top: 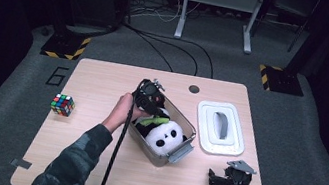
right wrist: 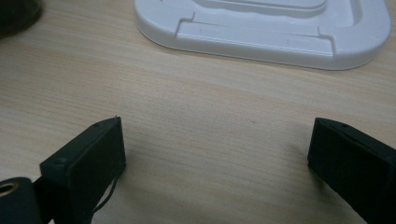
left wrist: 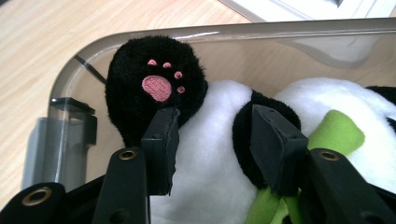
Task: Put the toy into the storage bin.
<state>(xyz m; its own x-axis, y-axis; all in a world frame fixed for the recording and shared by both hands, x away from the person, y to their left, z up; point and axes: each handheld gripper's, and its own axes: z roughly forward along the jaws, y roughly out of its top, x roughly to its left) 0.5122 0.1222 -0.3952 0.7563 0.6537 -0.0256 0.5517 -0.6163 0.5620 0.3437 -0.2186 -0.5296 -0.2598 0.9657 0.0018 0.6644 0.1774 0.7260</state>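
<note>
A panda plush (top: 165, 136) lies in a clear grey storage box (top: 183, 151) at the table's middle. My left gripper (top: 153, 103) reaches down into the box's far end. In the left gripper view its jaws (left wrist: 215, 121) straddle the plush's white belly (left wrist: 215, 158), one pad against a black paw with pink toe marks (left wrist: 156, 86), the other against a black limb, and both press into the fur. A green fabric piece (left wrist: 336, 130) lies on the plush. My right gripper (top: 218, 180) rests near the front right edge, its jaws (right wrist: 217, 140) wide apart over bare wood.
The box's white lid (top: 221, 128) lies flat right of the box and shows ahead in the right gripper view (right wrist: 261, 28). A Rubik's cube (top: 63, 104) sits at the table's left. A dark grommet hole (top: 194, 89) is near the far edge.
</note>
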